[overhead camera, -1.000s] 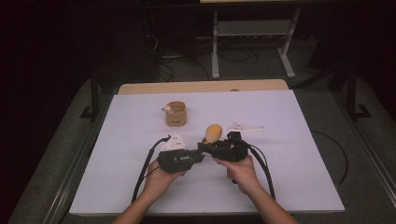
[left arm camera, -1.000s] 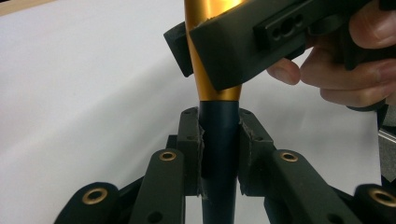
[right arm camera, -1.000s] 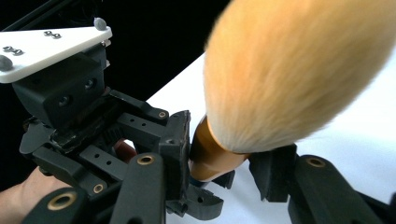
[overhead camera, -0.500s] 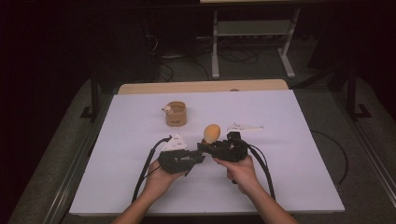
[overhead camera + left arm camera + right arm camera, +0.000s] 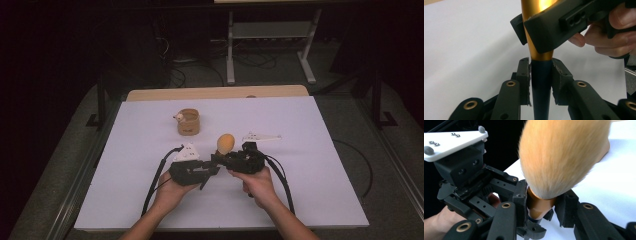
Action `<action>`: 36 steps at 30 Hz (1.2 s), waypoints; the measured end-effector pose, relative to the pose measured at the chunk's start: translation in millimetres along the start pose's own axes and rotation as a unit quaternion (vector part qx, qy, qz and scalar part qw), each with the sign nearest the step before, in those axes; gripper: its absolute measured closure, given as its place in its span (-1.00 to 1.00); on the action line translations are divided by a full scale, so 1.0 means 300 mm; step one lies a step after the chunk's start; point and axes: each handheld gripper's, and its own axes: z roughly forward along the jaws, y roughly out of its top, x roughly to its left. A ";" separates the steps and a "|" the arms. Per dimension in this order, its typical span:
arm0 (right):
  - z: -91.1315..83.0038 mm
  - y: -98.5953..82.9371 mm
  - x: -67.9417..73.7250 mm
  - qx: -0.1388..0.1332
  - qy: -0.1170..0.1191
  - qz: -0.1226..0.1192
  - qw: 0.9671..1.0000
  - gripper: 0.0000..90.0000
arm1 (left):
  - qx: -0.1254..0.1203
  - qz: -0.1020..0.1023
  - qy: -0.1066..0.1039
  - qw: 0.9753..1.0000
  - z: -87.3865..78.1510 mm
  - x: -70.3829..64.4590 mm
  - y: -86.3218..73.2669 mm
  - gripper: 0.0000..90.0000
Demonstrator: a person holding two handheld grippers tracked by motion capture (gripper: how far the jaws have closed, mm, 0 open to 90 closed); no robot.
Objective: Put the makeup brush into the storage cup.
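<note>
1. Holding a makeup brush (image 5: 225, 143) between both tools, above the white table cover (image 5: 320, 165), near its front middle.
2. My left gripper (image 5: 541, 82) is clamped on the brush's dark handle (image 5: 541, 95), a pad pressing each side.
3. My right gripper (image 5: 541, 205) is clamped on the gold ferrule (image 5: 537, 206), just under the orange bristle head (image 5: 564, 157).
4. Bristles point up and away from me.
5. A tan cup (image 5: 188, 121) stands farther back on the left; a small white object (image 5: 261, 137) lies just behind my right tool.
</note>
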 end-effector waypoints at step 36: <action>-0.113 0.072 0.000 0.032 0.011 -0.134 0.990 0.43 | -0.039 0.037 -0.092 0.994 -0.050 0.040 -0.001 -0.01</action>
